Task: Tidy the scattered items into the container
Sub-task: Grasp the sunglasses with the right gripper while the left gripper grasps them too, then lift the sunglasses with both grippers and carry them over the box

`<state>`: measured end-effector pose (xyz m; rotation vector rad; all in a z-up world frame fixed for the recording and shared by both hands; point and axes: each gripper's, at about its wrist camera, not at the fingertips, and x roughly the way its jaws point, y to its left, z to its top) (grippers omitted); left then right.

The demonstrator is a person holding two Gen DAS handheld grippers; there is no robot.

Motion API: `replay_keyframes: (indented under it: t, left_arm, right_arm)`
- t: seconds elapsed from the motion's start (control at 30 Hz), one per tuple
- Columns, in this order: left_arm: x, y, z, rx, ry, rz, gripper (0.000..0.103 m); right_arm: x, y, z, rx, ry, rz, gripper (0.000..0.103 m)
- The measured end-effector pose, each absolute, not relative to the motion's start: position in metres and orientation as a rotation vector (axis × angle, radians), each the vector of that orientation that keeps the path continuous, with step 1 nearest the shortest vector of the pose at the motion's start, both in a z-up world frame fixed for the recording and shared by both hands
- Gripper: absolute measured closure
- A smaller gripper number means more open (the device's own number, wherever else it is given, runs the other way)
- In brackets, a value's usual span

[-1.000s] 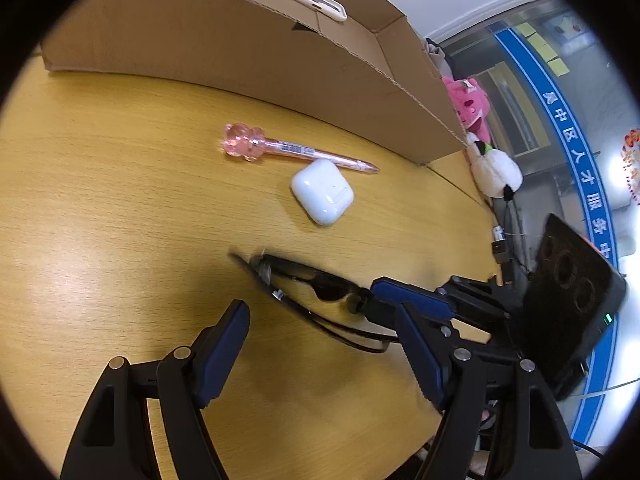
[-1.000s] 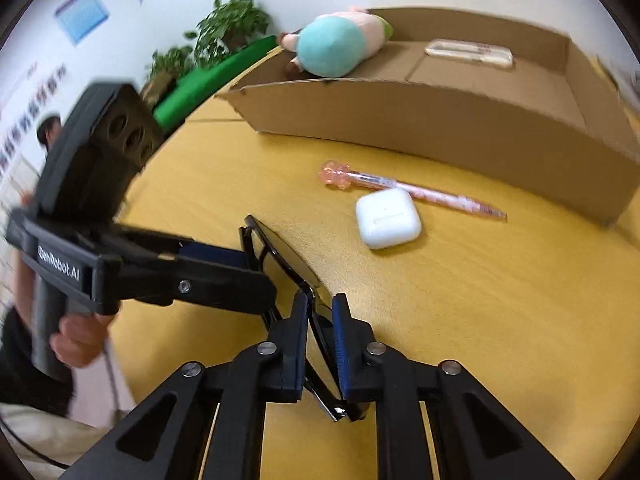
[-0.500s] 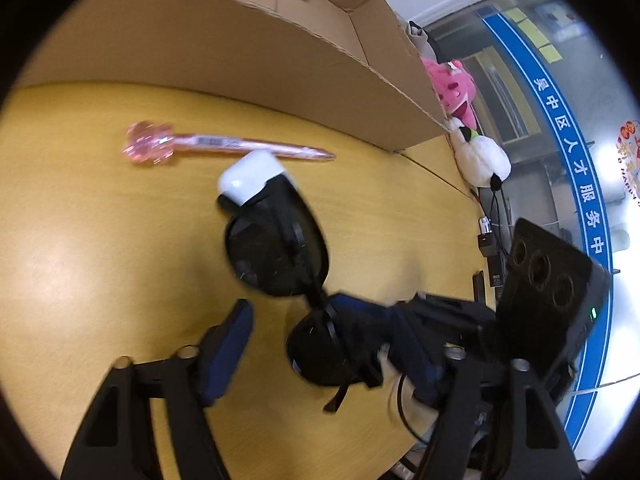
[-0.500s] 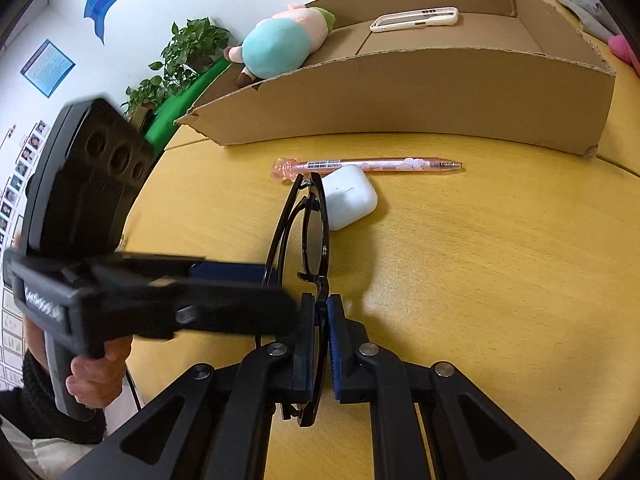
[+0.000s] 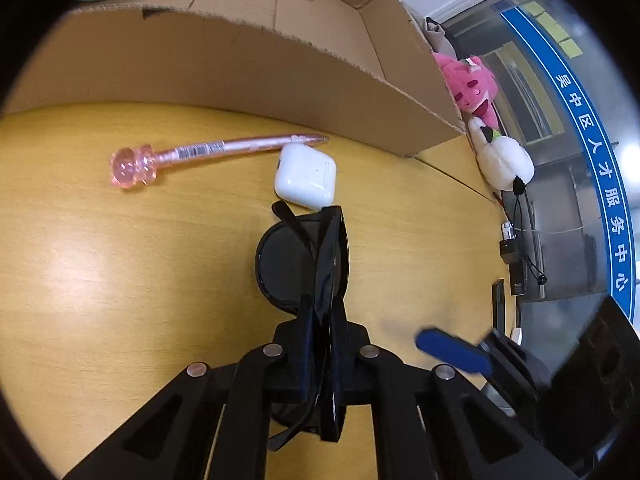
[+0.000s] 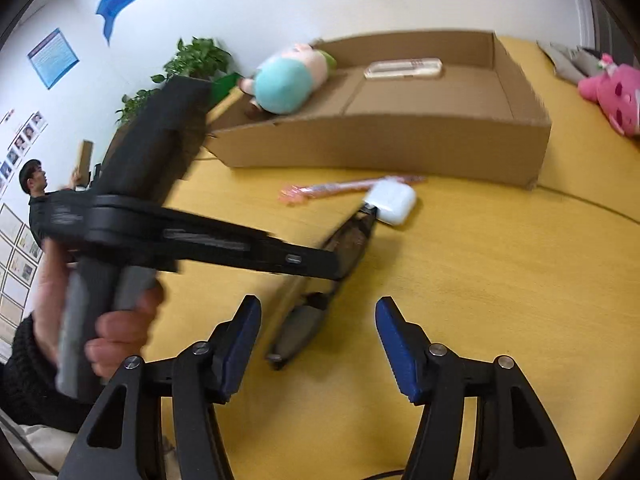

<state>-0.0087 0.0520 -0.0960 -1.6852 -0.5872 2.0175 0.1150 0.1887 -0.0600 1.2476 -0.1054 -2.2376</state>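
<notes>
Your left gripper (image 5: pixel 320 344) has just clamped the folded black sunglasses (image 5: pixel 304 264), long axis toward twelve o'clock, lenses dark; your right gripper (image 6: pixel 318 344) has just spread, empty.

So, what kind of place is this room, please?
Probably an office or public service centre: a yellow wooden table, notice posters on the white wall, a potted plant, and a blue banner with Chinese characters on glass.

Left gripper (image 5: pixel 320 356) clamped on black sunglasses (image 5: pixel 304 264) above yellow table (image 5: pixel 120 280); white earbud case (image 5: pixel 305 176) and pink pen (image 5: pixel 208 150) lie beside cardboard box (image 5: pixel 240 68).
</notes>
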Motion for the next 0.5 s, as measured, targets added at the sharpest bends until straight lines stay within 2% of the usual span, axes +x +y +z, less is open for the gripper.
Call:
replay_keyframes:
  t: [0.1, 0.2, 0.3, 0.4, 0.5]
  left_arm:
    - [-0.008, 0.057, -0.096, -1.697, -0.600, 2.016, 0.096]
    - [-0.007, 0.061, -0.093, -1.706, -0.599, 2.029, 0.096]
    - [-0.006, 0.066, -0.087, -1.704, -0.599, 2.050, 0.097]
    - [-0.007, 0.067, -0.083, -1.706, -0.592, 2.073, 0.096]
    - [-0.008, 0.065, -0.079, -1.699, -0.605, 2.080, 0.096]
  right_arm:
    - [0.119, 0.180, -0.059, 1.247, -0.106, -2.221, 0.038]
    - [0.117, 0.173, -0.069, 1.284, -0.127, -2.197, 0.043]
    - [0.117, 0.166, -0.080, 1.315, -0.148, -2.178, 0.055]
    - [0.112, 0.163, -0.092, 1.358, -0.133, -2.195, 0.081]
    - [0.107, 0.168, -0.096, 1.376, -0.140, -2.213, 0.087]
